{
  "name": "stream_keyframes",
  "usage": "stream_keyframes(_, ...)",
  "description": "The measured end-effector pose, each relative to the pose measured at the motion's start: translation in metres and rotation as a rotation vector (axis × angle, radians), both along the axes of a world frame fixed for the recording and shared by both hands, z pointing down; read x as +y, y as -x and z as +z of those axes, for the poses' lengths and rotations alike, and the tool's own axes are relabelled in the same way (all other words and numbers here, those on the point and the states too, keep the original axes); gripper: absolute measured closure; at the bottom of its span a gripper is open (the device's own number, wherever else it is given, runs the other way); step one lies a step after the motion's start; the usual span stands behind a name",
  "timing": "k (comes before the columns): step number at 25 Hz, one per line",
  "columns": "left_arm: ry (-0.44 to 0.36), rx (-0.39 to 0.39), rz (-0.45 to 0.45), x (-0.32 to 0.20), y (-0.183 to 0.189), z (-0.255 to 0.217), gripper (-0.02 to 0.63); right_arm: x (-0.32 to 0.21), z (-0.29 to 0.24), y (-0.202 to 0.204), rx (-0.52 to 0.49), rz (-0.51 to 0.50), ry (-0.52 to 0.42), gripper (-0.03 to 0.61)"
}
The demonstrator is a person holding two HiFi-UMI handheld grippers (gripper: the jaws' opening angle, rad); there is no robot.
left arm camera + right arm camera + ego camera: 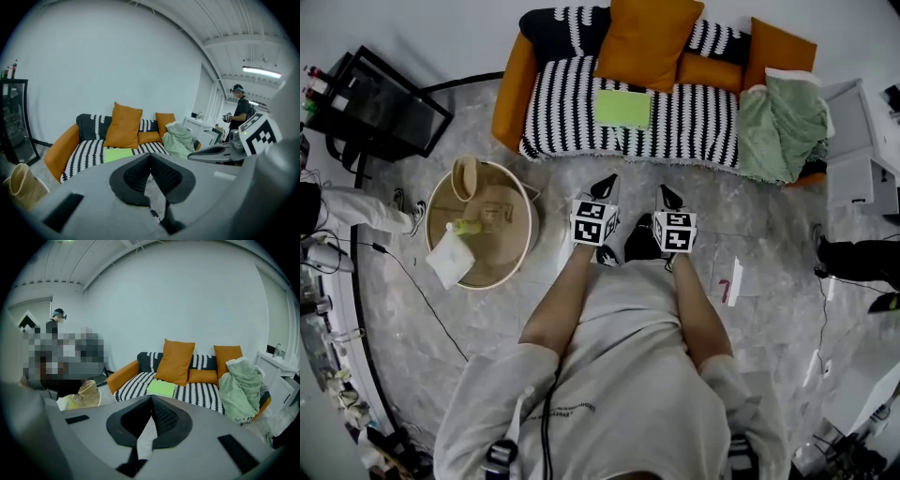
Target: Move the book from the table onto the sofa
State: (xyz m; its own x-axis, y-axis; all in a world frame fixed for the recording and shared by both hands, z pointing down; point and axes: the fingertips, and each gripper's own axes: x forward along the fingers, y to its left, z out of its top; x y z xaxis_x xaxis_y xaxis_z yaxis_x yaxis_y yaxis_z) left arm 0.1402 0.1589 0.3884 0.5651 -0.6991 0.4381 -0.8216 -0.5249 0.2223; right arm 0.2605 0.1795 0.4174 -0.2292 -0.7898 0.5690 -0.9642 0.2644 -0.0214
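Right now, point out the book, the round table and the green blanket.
book (623,108): head view, middle of its green cover.
round table (501,247): head view, bare part of its top.
green blanket (787,127): head view, middle of its folds.

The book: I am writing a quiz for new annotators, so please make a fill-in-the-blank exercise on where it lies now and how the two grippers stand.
1. The book lying flat on the seat of the sofa is ____ in colour.
2. The jaws of the left gripper and the right gripper are both ____.
3. In the head view, the crumpled blanket sits at the sofa's ____ end.
4. Between each gripper's jaws there is ____.

Missing words: green; shut; right; nothing.
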Motion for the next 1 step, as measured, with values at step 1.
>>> stream_keyframes(1,-0.003,-0.003,0.008,-0.0004,-0.0009,-0.0006,0.604,-0.0012,-0.0003,0.0001,-0.002,0.006,0.0,0.572)
